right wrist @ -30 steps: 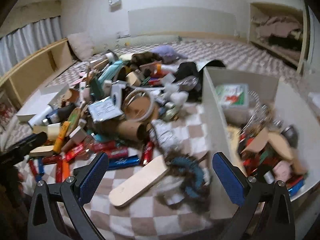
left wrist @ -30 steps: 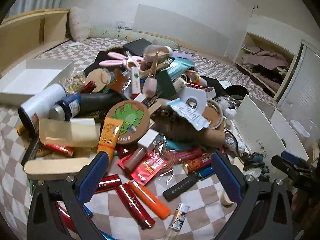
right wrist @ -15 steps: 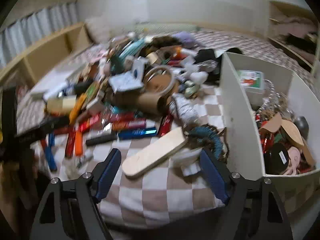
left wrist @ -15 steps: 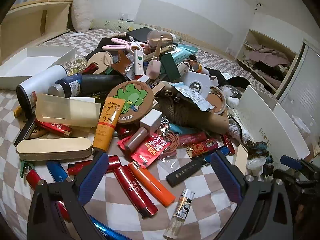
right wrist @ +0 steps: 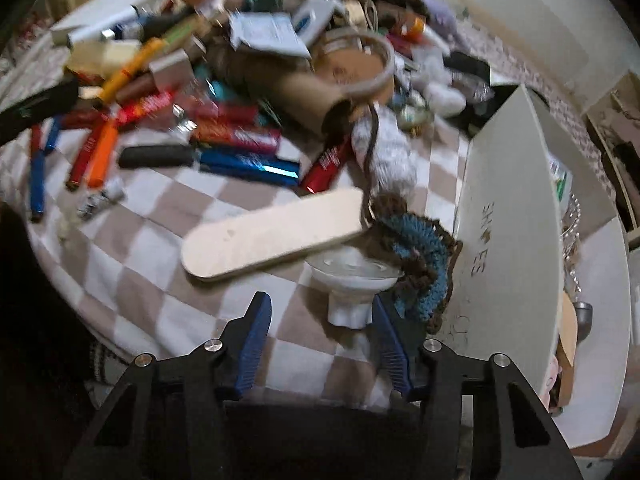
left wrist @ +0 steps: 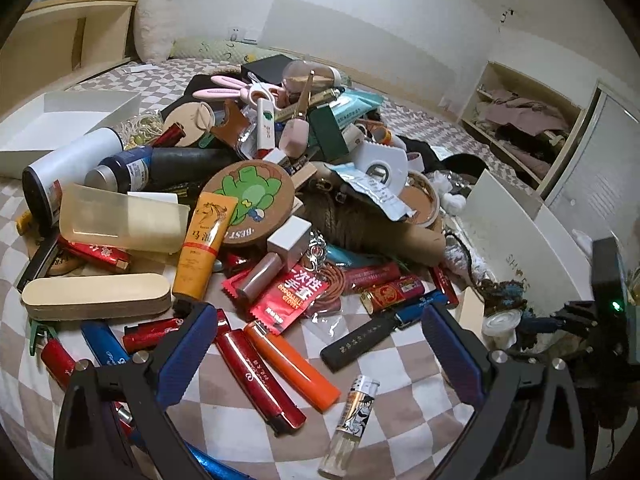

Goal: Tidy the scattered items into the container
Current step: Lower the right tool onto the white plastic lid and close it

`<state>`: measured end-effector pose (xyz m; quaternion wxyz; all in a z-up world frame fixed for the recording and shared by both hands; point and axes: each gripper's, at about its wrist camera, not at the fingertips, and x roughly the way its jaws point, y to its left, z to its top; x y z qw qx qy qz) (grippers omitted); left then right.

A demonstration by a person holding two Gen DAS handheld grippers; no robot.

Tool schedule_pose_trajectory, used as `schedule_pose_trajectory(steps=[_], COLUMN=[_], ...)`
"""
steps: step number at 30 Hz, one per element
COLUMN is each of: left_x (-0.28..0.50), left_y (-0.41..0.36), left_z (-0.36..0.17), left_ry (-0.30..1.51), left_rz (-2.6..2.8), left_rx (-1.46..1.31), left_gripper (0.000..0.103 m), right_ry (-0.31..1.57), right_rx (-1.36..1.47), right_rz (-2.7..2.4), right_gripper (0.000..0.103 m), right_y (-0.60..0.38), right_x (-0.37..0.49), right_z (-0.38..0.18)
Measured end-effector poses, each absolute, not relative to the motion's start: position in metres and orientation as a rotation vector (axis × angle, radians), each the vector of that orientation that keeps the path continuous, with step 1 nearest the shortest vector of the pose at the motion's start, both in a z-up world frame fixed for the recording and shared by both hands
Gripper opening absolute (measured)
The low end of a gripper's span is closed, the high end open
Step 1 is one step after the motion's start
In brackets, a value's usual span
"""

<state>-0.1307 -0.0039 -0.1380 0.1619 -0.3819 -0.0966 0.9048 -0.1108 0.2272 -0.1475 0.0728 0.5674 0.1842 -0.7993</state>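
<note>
Checkered bedspread point(left wrist: 404, 364) underfoot; pale wall point(left wrist: 384, 12) behind; wooden shelving point(left wrist: 60, 52) left; open cupboard point(left wrist: 524, 120) with clothes right.

Both handheld grippers same build: matte black angular frames with triangular cut-outs, silver round-head screws at the linkage pivots, blue ribbed pads on the inner finger faces. Left gripper point(left wrist: 320, 354): two screws per side visible. Right gripper point(right wrist: 320, 338): likewise two per side. Seen from the left gripper's camera, the right unit carries a black box with a green indicator light.
</note>
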Motion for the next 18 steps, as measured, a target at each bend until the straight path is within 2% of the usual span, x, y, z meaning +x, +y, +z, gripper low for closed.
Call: schedule_pose_trajectory(steps=[4,10,18], left_x=[-0.13,-0.132,-0.131], left_y=[0.0,0.002,0.001], left_z=[-0.138,-0.139,-0.14], left_ry=[-0.25,-0.261,-0.266], left_rz=[2.575,2.548,2.548], left_rx=[-1.077,-1.081,-1.087], left_gripper=[0.103,0.102,0.102], right_ry=[0.571,0.501,0.555], right_rx=[1.765,1.769,1.803], right_rz=[-2.385,-2.369,-2.353], right_gripper=[0.054,0.054,0.054], right_y=[0.232,0.238,0.236], right_x=[-0.122,-0.13,-0.14], right_z=[-0.161,-0.163,-0.169])
